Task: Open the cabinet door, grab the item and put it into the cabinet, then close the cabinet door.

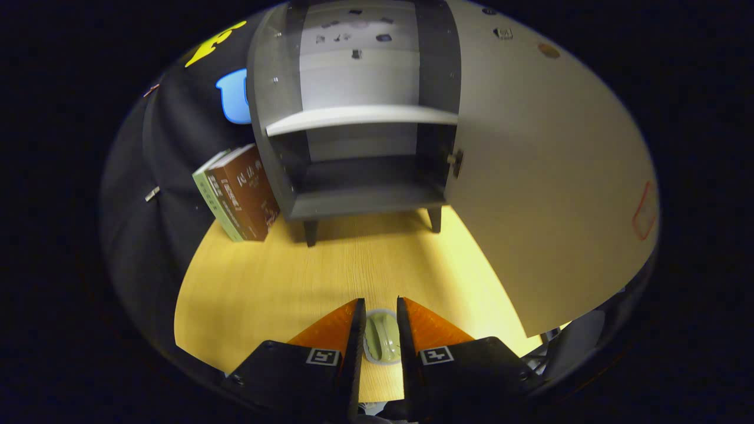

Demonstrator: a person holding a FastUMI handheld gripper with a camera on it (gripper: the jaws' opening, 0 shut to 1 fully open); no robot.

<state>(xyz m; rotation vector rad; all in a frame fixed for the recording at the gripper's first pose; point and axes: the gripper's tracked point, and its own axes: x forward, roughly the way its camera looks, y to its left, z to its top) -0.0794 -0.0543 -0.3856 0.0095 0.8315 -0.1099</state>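
With the cabinet door open ahead, we hold our jaws clenched on the item, cabinet straight beyond.

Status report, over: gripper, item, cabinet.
Gripper shut on small green item, over the wooden table. Cabinet ahead, door swung open, lower shelf bare. Books lean beside cabinet, off the path.

Bright tabletop, fisheye-warped edges, sharp focus
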